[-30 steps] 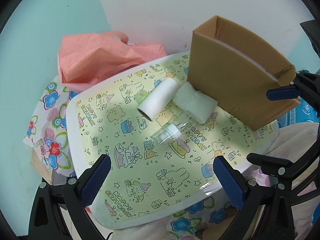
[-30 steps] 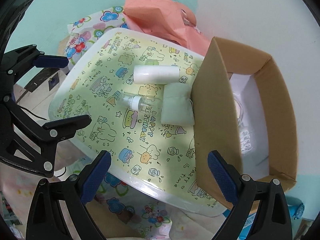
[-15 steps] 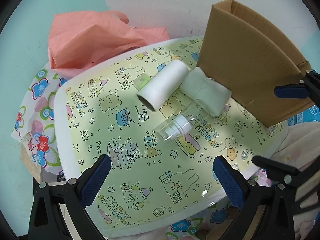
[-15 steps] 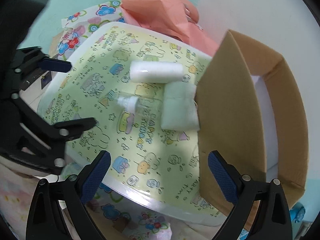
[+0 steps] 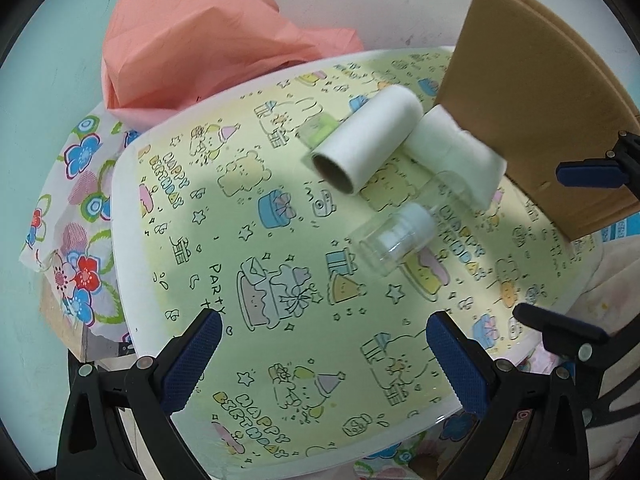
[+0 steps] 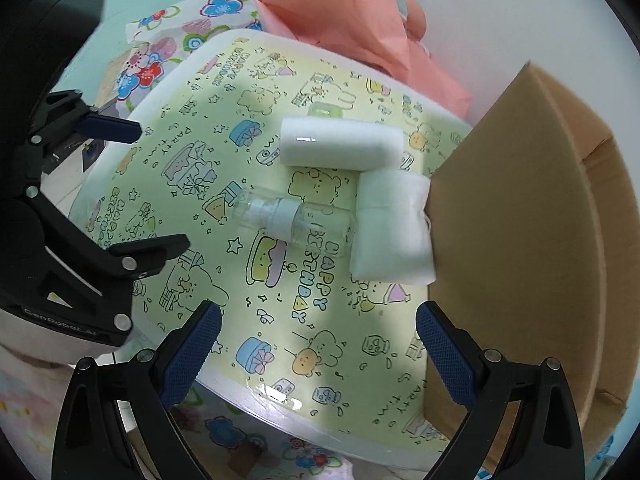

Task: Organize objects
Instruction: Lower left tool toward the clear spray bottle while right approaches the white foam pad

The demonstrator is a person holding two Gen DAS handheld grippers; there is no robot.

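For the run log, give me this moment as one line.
left gripper: open, empty | right gripper: open, empty | spray bottle, white roll, folded cloth: on table | cardboard box: beside cloth

Bright, even light. Soft shadow bands cross table (image 5: 280, 360). Glare on its near edge, right wrist view. Strong fisheye bending, dark corners. Slight motion blur throughout.
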